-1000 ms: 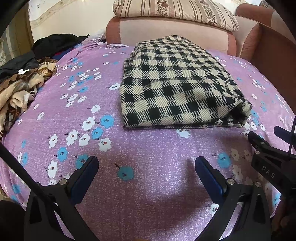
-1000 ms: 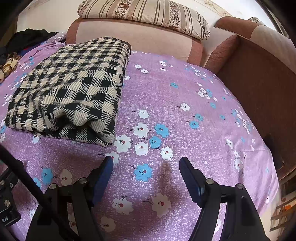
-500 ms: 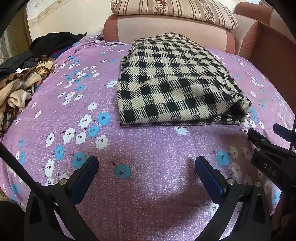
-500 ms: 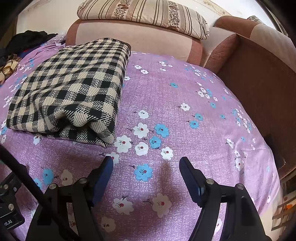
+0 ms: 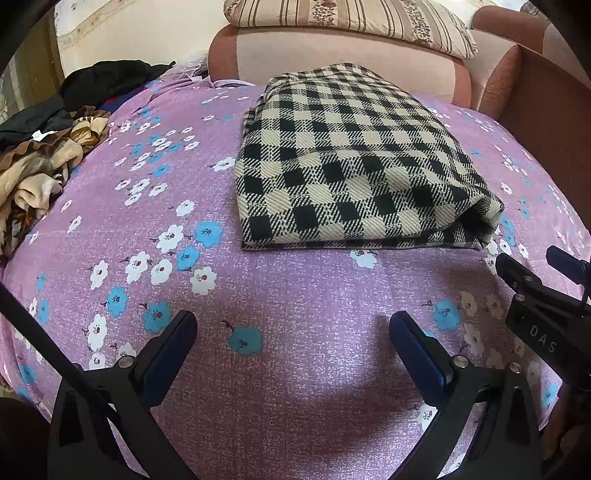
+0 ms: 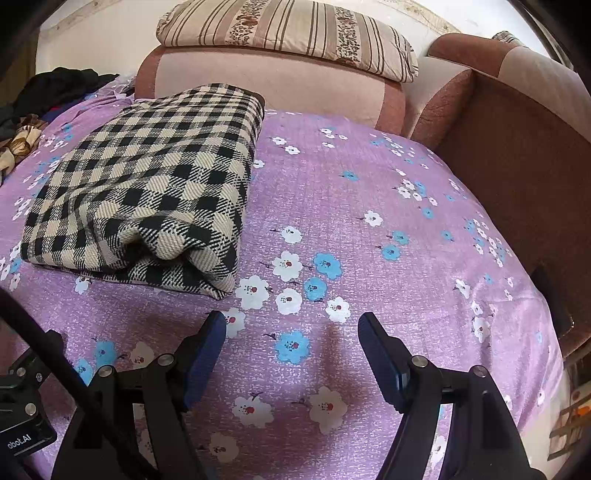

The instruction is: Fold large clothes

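Observation:
A black-and-cream checked garment [image 5: 354, 166] lies folded into a thick rectangle on the purple flowered sheet [image 5: 295, 369]. It also shows in the right wrist view [image 6: 147, 192], at the left. My left gripper [image 5: 291, 328] is open and empty, hovering over bare sheet just in front of the garment's near edge. My right gripper [image 6: 291, 332] is open and empty, over the sheet in front of and to the right of the garment's near right corner. The right gripper's body shows at the right edge of the left wrist view [image 5: 535, 306].
A pile of brown, cream and black clothes [image 5: 48, 155] lies at the left of the bed. A pink padded headboard [image 5: 332, 51] with a striped pillow [image 5: 351, 14] on top stands behind the garment. A brown sofa arm [image 6: 517, 147] borders the right side.
Both views have shifted slightly: the garment sits a little further left and lower in the left wrist view. The garment itself has not moved, and both grippers stay open.

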`<control>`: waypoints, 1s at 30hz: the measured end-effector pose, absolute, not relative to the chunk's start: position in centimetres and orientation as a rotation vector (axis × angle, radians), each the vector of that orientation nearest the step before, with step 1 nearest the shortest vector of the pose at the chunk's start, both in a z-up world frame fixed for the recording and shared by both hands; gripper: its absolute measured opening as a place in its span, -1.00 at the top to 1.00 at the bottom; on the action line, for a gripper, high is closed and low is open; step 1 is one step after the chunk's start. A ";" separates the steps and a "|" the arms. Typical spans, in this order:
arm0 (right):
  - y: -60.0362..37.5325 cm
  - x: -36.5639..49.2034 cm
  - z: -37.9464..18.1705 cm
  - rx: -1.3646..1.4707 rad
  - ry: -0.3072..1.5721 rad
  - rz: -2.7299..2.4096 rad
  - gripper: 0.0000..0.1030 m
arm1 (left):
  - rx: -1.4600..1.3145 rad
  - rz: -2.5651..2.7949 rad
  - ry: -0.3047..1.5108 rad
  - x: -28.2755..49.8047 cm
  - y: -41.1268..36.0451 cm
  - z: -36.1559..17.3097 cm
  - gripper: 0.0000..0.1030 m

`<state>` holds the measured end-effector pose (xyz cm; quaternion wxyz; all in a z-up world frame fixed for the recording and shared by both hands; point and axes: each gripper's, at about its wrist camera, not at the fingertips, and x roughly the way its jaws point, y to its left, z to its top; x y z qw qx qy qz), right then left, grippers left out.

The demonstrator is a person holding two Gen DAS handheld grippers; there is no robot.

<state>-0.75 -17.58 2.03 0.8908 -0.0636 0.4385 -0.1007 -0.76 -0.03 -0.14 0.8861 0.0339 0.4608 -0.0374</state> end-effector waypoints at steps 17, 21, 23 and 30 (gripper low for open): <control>-17.4 -0.9 2.0 -0.130 0.903 -0.201 -0.53 | 0.067 -0.075 0.963 -0.7 0.0 -0.3 -1.00; -17.6 -0.8 1.9 -0.128 0.906 -0.200 -0.53 | 0.065 -0.074 0.964 -0.7 0.0 -0.3 -1.00; -17.7 -0.8 1.9 -0.128 0.906 -0.200 -0.53 | 0.065 -0.075 0.964 -0.7 0.0 -0.3 -1.00; -17.6 -0.8 1.9 -0.128 0.907 -0.200 -0.53 | 0.066 -0.076 0.963 -0.7 0.1 -0.3 -1.00</control>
